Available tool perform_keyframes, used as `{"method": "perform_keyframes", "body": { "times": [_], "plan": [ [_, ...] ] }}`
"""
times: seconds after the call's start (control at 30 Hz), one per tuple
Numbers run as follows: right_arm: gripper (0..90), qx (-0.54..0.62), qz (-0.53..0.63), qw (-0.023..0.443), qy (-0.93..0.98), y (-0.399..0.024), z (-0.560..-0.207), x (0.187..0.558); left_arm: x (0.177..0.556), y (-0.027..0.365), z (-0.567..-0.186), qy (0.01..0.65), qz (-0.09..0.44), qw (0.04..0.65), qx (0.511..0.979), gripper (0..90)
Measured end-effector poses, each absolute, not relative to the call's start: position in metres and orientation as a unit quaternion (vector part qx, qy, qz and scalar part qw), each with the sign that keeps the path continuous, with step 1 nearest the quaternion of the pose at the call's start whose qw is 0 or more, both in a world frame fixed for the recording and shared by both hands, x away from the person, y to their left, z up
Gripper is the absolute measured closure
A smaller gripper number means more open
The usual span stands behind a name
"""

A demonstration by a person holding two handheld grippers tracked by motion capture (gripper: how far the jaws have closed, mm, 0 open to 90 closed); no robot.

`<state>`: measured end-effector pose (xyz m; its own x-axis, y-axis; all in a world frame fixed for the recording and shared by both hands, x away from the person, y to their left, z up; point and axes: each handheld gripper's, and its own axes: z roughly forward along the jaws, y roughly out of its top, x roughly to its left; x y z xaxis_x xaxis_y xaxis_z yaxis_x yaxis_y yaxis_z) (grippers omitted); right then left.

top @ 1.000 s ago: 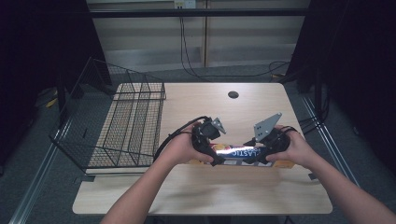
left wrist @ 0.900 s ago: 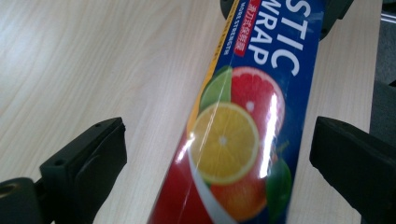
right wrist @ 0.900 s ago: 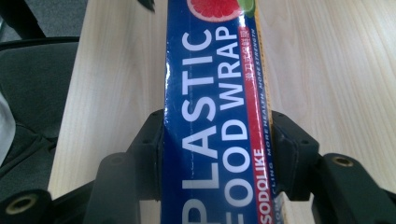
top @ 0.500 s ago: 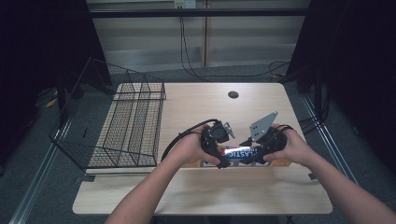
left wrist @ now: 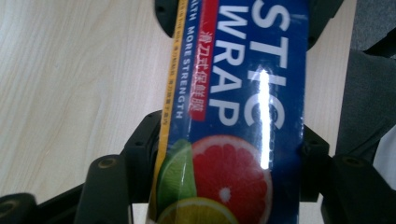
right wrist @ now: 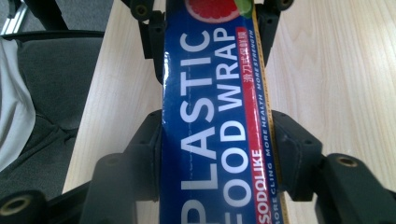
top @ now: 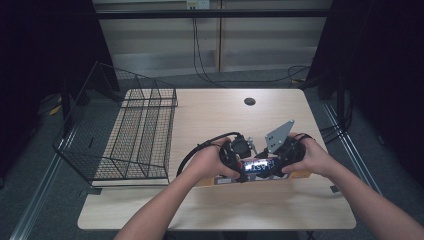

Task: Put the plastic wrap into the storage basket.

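Both grippers, left [top: 239, 161] and right [top: 276, 156], clamp the plastic wrap box [top: 257, 166] near the table's [top: 210, 112] near edge; keep it level.

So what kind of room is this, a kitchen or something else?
Probably a lab or recording room, not a kitchen. A bare wooden table stands between dark curtains, cables trail down the back wall, and a person holds a box of plastic wrap with two handheld grippers.
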<state>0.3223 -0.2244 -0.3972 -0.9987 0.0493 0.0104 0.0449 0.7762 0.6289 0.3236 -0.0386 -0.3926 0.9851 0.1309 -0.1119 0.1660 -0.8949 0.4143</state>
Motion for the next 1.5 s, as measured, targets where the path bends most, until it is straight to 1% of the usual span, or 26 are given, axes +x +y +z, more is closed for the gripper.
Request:
{"method": "perform_keyframes", "body": {
  "times": [0.03,0.07,0.1,0.13,0.17,0.2,0.23,0.27,0.3,0.33,0.37,0.43,0.5,0.53,0.6,0.63,0.7,0.83,0.87,0.93,0.97,1.03,1.13,1.23,1.27,1.5],
  "plan": [
    [37.7,0.038,0.343,-0.005,0.939,-0.226,-0.397,0.323,0.324,-0.038,-0.392,0.092,-0.046,0.213,0.972,41.8],
    [31.4,0.053,0.36,-0.008,0.932,-0.229,-0.397,0.325,0.324,-0.037,-0.391,0.101,-0.044,0.207,0.972,42.6],
    [31.4,0.053,0.36,-0.008,0.932,-0.229,-0.397,0.325,0.324,-0.037,-0.391,0.101,-0.044,0.207,0.972,43.1],
    [22.6,0.077,0.385,-0.005,0.92,-0.238,-0.392,0.327,0.324,-0.036,-0.391,0.106,-0.029,0.198,0.974,43.2],
    [21.9,0.085,0.39,0.008,0.917,-0.242,-0.389,0.328,0.327,-0.031,-0.39,0.123,-0.024,0.19,0.974,43.2],
    [19.8,0.094,0.394,0.015,0.914,-0.246,-0.387,0.328,0.328,-0.027,-0.389,0.138,-0.029,0.195,0.971,43.2],
    [18.1,0.105,0.402,0.022,0.909,-0.25,-0.386,0.328,0.328,-0.027,-0.389,0.138,-0.029,0.195,0.971,43.3],
    [18.3,0.12,0.409,0.029,0.904,-0.255,-0.384,0.327,0.335,-0.018,-0.387,0.164,-0.043,0.202,0.965,43.1],
    [17.3,0.131,0.417,0.041,0.898,-0.259,-0.383,0.326,0.337,-0.014,-0.385,0.177,-0.042,0.201,0.963,43.1],
    [17.3,0.131,0.417,0.041,0.898,-0.259,-0.383,0.326,0.337,-0.014,-0.385,0.177,-0.042,0.201,0.963,43.1],
    [14.2,0.139,0.421,0.046,0.895,-0.262,-0.382,0.325,0.34,-0.009,-0.384,0.181,-0.039,0.195,0.963,43.1],
    [10.5,0.158,0.414,0.064,0.894,-0.265,-0.385,0.322,0.344,-0.001,-0.382,0.206,-0.036,0.181,0.961,43.1],
    [8.5,0.175,0.409,0.075,0.892,-0.267,-0.389,0.32,0.346,0.005,-0.381,0.217,-0.029,0.174,0.96,43.1],
    [5.8,0.182,0.403,0.083,0.893,-0.267,-0.392,0.319,0.347,0.009,-0.38,0.23,-0.03,0.172,0.958,43.0],
    [5.2,0.193,0.395,0.088,0.894,-0.267,-0.394,0.317,0.348,0.011,-0.379,0.231,-0.028,0.169,0.958,43.1],
    [6.0,0.195,0.399,0.082,0.892,-0.268,-0.398,0.314,0.351,0.017,-0.377,0.242,-0.026,0.17,0.955,43.1],
    [5.9,0.204,0.398,0.096,0.89,-0.269,-0.401,0.311,0.353,0.022,-0.375,0.252,-0.023,0.168,0.953,43.1],
    [4.8,0.228,0.394,0.092,0.886,-0.274,-0.41,0.307,0.36,0.032,-0.371,0.274,-0.018,0.167,0.947,43.0],
    [3.9,0.232,0.394,0.099,0.884,-0.275,-0.413,0.306,0.36,0.032,-0.371,0.274,-0.018,0.167,0.947,43.0],
    [3.2,0.241,0.401,0.097,0.879,-0.278,-0.416,0.304,0.364,0.039,-0.367,0.29,-0.017,0.17,0.941,43.0],
    [3.2,0.244,0.4,0.103,0.877,-0.279,-0.418,0.303,0.366,0.042,-0.366,0.294,-0.015,0.173,0.94,43.0],
    [3.2,0.247,0.398,0.103,0.878,-0.281,-0.421,0.301,0.368,0.045,-0.362,0.303,-0.011,0.173,0.937,43.0],
    [3.2,0.254,0.405,0.088,0.874,-0.285,-0.426,0.299,0.37,0.05,-0.358,0.315,-0.007,0.171,0.933,43.0],
    [3.3,0.257,0.395,0.103,0.876,-0.284,-0.432,0.296,0.37,0.052,-0.354,0.325,-0.005,0.175,0.929,43.0],
    [3.2,0.256,0.395,0.1,0.877,-0.284,-0.434,0.295,0.371,0.053,-0.353,0.326,-0.007,0.175,0.929,43.0],
    [3.6,0.273,0.39,0.112,0.872,-0.287,-0.443,0.289,0.372,0.06,-0.343,0.344,-0.005,0.174,0.923,43.0]
  ]
}}
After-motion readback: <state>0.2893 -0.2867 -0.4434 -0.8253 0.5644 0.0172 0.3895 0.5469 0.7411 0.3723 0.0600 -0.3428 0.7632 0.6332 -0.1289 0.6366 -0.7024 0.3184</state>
